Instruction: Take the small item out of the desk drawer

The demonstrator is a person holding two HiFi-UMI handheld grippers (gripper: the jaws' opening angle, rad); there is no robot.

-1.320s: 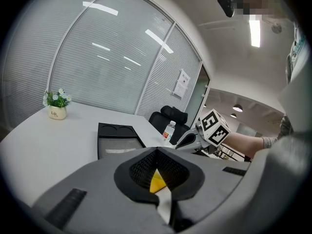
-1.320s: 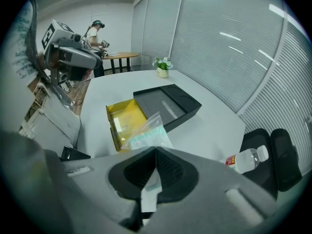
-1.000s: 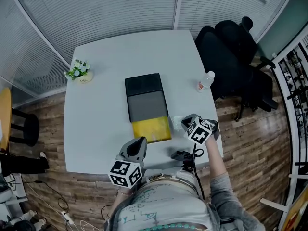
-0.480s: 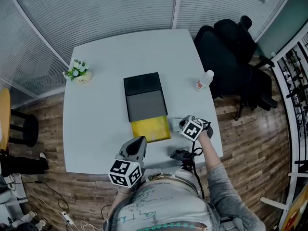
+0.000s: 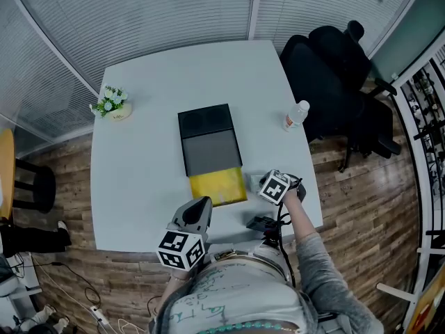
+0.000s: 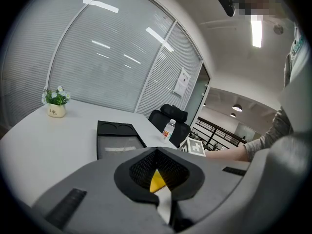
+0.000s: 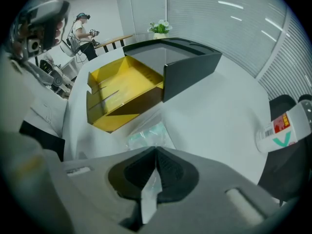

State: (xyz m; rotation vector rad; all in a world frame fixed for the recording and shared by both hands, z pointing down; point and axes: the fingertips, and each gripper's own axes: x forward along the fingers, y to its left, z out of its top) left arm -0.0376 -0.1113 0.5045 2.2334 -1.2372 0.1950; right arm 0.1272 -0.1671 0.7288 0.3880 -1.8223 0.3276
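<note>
My right claw (image 7: 156, 151) is pressed shut, its tips pinching the near edge of the small clear plastic packet (image 7: 145, 134). The packet is out of the drawer and spreads over the white tabletop (image 5: 146, 158) just ahead of my tips. Whether it lies fully flat I cannot tell.

In the head view the packet sits at middle right, just beside the right wall of the open yellow drawer (image 5: 217, 186). The drawer stands pulled out of the black desk organiser (image 5: 208, 139) toward the bottom of the frame. To the right of this claw only a narrow strip of table is left before the table's right edge. Below it a small black device (image 5: 261, 223) lies near the bottom edge.

A clear plastic water bottle (image 5: 297, 115) stands at upper right by that same right edge. Left of the organiser the table is wide and bare, out to a small potted plant (image 5: 112, 103) at the left edge.

My left claw (image 5: 203, 204) hangs at lower centre, just below the drawer's front, its jaws together on nothing.
</note>
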